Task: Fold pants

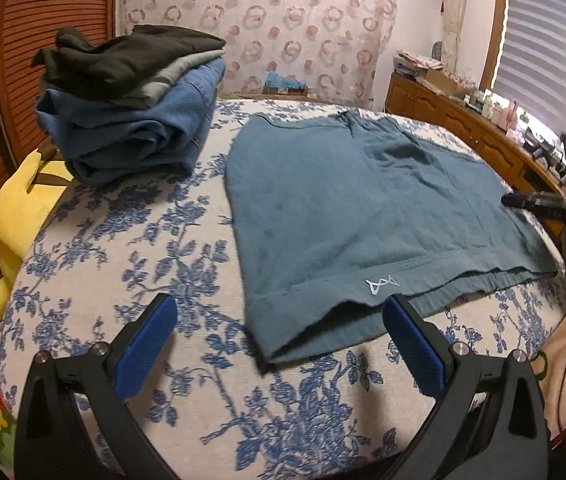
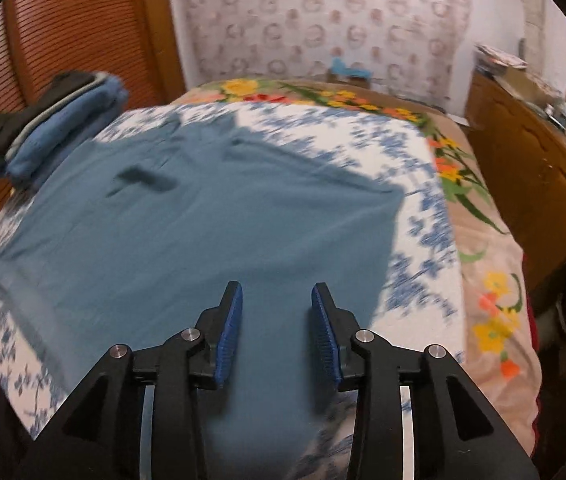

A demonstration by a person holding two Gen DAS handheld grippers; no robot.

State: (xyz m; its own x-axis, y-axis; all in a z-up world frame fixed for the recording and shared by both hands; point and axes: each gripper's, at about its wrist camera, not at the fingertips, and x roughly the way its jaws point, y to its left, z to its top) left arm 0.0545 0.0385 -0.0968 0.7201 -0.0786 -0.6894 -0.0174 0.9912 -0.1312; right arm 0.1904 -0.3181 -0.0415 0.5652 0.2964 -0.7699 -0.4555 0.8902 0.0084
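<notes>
Teal pants [image 1: 343,208] lie flat and folded on the blue-flowered bed cover [image 1: 123,240]; a small white logo sits near their near hem. My left gripper [image 1: 281,308] stands wide open just over the near hem corner, nothing between its blue pads. In the right wrist view the pants [image 2: 203,232] spread under my right gripper [image 2: 277,290], whose jaws stand partly open above the cloth with no fold between the pads. The right gripper [image 1: 523,200] also shows black at the pants' far right edge. That view is blurred.
A stack of folded clothes [image 1: 135,112], black over grey over blue, sits at the back left of the bed. A yellow plush toy [image 1: 23,208] lies at the left edge. A wooden dresser [image 2: 523,180] runs along the right side. An orange-flowered blanket [image 2: 491,280] edges the cover.
</notes>
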